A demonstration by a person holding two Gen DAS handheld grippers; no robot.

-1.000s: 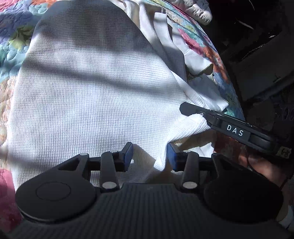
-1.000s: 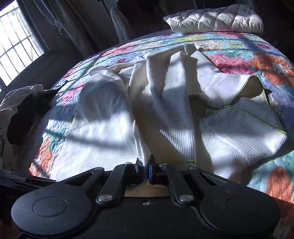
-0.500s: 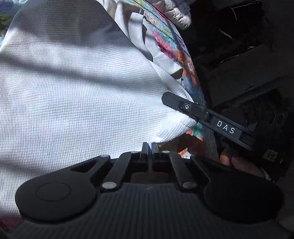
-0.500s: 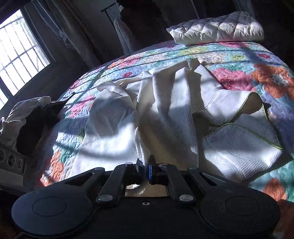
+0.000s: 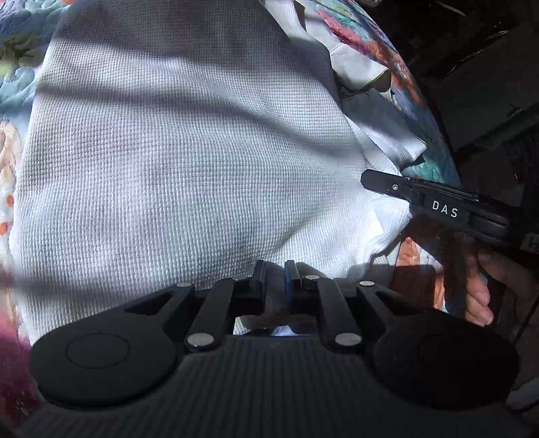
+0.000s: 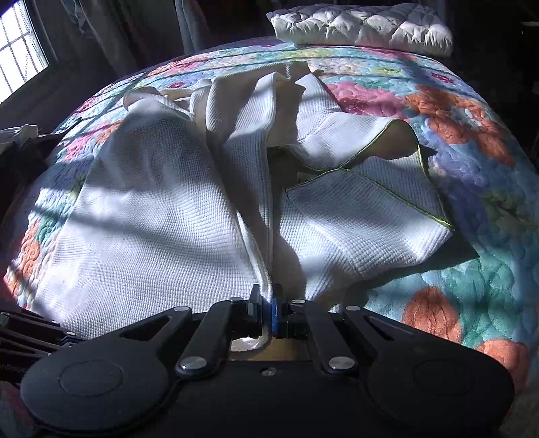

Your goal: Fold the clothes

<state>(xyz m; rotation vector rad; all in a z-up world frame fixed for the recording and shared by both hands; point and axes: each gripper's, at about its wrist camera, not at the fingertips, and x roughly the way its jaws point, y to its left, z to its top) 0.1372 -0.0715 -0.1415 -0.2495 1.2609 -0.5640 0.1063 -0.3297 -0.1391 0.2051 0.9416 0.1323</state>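
White waffle-knit garment [image 5: 188, 161] lies spread over the floral quilt [image 5: 434, 134] in the left wrist view, its near hem at the bed's near edge. The left gripper [image 5: 274, 279] has its jaws narrow on that hem, with cloth bunched between the pads, and they have just been easing apart slightly after clamping. The bite looks shallow, so a pull could let the hem slip out. The right gripper [image 5: 434, 207] reaches in from the right onto the garment's near right corner, a hand [image 5: 481, 289] behind it; the two tools sit near each other and could knock together if drawn inward

In the right wrist view, the right gripper [image 6: 266, 303] is clamped tight on a bunched fold of the garment [image 6: 151, 209] at the bed's near edge. Its far part lies rumpled toward a quilted pillow [image 6: 363, 27], with a green-trimmed panel [image 6: 353, 215] turned over. Lifting now, I judge, would drag those creases into the fold, or pull the cloth off the edge
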